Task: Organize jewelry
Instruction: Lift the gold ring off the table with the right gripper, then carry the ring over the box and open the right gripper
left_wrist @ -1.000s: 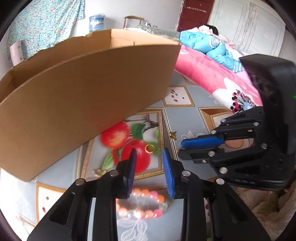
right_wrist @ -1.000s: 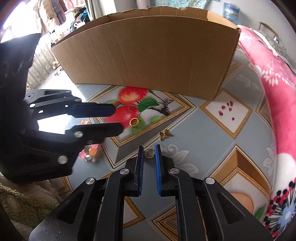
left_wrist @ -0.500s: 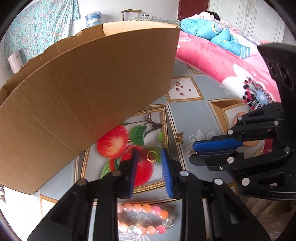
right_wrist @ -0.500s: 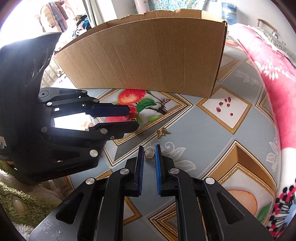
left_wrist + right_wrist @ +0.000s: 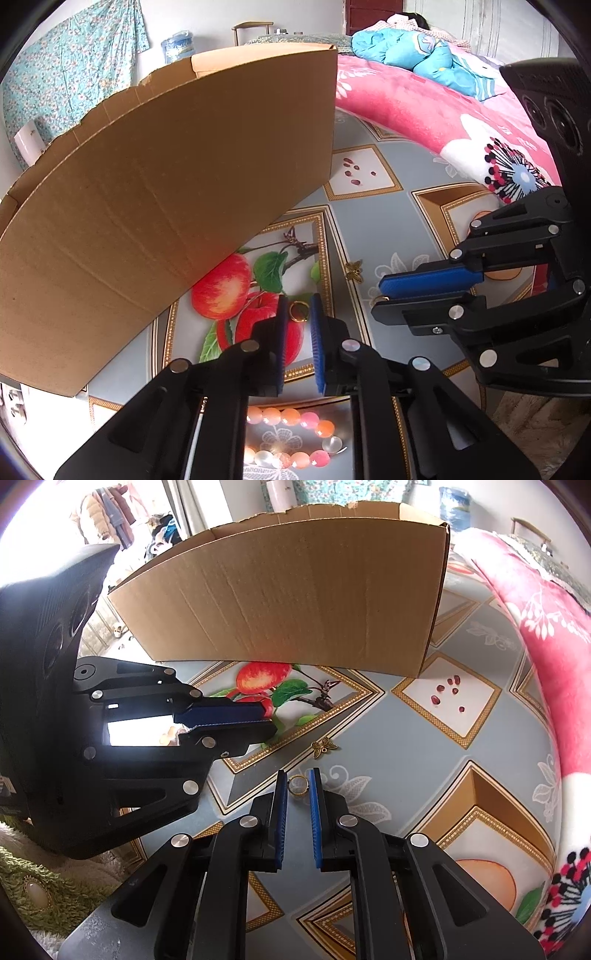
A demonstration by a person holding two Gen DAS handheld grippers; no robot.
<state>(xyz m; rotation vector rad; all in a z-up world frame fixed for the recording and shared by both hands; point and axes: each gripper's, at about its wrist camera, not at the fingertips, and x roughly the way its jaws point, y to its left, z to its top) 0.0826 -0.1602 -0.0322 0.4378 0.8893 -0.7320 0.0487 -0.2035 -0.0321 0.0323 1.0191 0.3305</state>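
Observation:
In the left wrist view my left gripper [image 5: 298, 308] holds a gold ring [image 5: 297, 311] between its blue pads, over the apple print on the mat. A pink and white bead bracelet [image 5: 291, 439] lies under the gripper body. In the right wrist view my right gripper [image 5: 298, 781] is closed on a second gold ring [image 5: 297, 785] on the grey mat. A small gold butterfly charm [image 5: 323, 746] lies just beyond it, also in the left wrist view [image 5: 354, 270]. The right gripper [image 5: 382, 291] shows at the right of the left wrist view.
A tall open cardboard box [image 5: 295, 602] stands behind the mat, also in the left wrist view [image 5: 155, 206]. A pink flowered blanket [image 5: 546, 635] lies along the right. A green fluffy cloth with a pale oval stone [image 5: 35, 895] sits at the lower left.
My left gripper moved forward off the bracelet to the gold ring on the apple print and narrowed around it. My right gripper stayed around its ring, drawing closer to the left one.

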